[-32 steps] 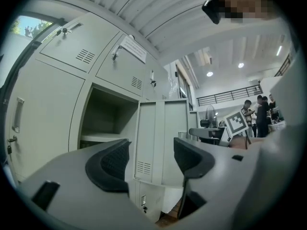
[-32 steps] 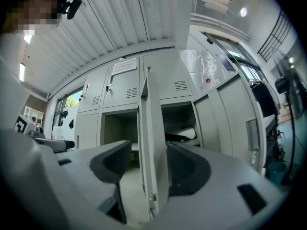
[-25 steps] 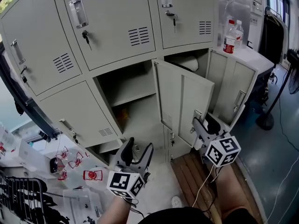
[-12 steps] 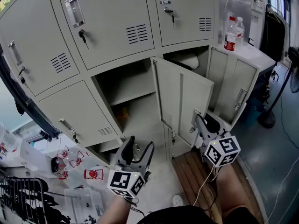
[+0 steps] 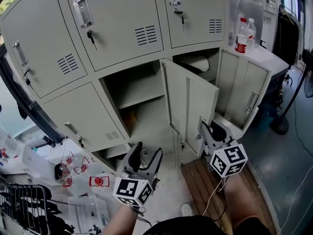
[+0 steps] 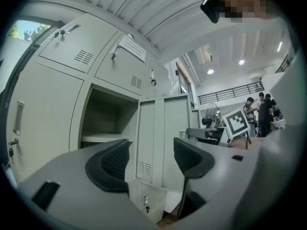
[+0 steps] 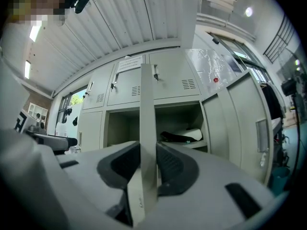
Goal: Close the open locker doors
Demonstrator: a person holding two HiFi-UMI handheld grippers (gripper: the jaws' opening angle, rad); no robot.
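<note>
A workshop locker area: grey steel lockers (image 5: 122, 28) (corrugated roof (image 7: 110, 28) overhead).

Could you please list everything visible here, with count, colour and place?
Closed locker doors: at least four, grey, three above, one lower left.
Open locker doors: two, grey, lower middle and right.
Bottles: two, clear with red labels, upper right.
Bundle: one, white and dark, inside the right open locker.
Wooden board: one, brown, on the floor.
Left gripper: one, grey, open, empty.
Right gripper: one, grey, jaws just closed on the middle open door's edge.
</note>
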